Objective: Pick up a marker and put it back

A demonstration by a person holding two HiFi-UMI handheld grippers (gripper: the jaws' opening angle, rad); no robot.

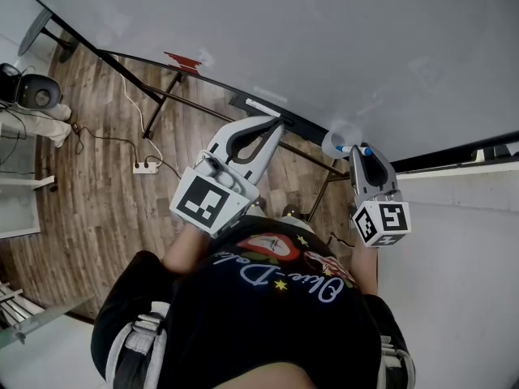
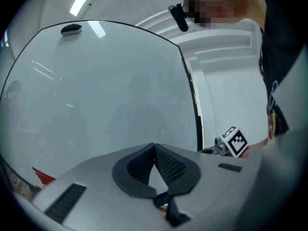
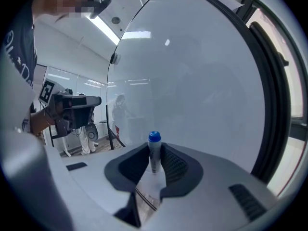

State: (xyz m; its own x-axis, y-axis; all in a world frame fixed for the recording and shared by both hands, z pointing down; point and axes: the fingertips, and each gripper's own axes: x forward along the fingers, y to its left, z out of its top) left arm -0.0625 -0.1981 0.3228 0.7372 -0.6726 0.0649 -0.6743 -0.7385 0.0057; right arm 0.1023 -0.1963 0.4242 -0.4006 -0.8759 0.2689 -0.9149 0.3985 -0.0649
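one whiteboard [image 1: 324, 55], one marker [image 3: 153, 154] in right claw [image 3: 154, 148], left claw [image 2: 155, 149] closed

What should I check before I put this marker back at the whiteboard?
1. Grip on the marker: ok. The right gripper has its pads pressed on both sides of the barrel.
2. Blue cap on: ok. It points toward the whiteboard.
3. Left gripper empty: ok. Its jaws are together with nothing between them.
4. Grippers apart from each other: ok in the head view.
5. Free spot along the board's bottom rail: cannot tell. Little of the rail shows.
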